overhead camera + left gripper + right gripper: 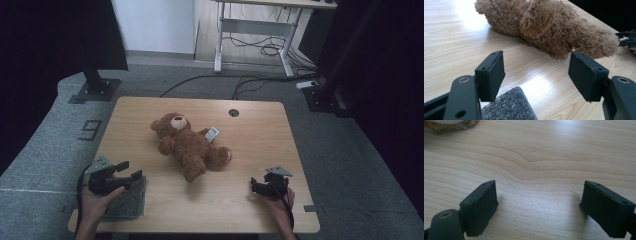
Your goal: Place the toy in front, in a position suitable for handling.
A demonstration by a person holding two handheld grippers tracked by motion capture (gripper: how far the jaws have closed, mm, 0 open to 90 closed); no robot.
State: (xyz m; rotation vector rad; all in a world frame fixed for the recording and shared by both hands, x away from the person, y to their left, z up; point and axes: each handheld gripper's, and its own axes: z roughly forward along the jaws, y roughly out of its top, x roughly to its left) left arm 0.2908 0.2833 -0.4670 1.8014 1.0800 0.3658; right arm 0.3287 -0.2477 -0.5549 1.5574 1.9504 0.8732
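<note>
Reaching has barely begun: the left gripper (127,171) hovers open over a grey fleecy cloth (127,202) at the surface's (250,135) near-left corner, the right gripper (256,186) open and empty near-right. Between them, mid-surface, lies the teddy bear (187,145). Next, I judge, one gripper must close in on a limb. Its white tag's (212,133) print is unreadable.

high view overhead, gripper views low, sharing teddy bear (189,144)

dim, grainy high view with dark edges; glare patches on the table (461,15) up close
</note>
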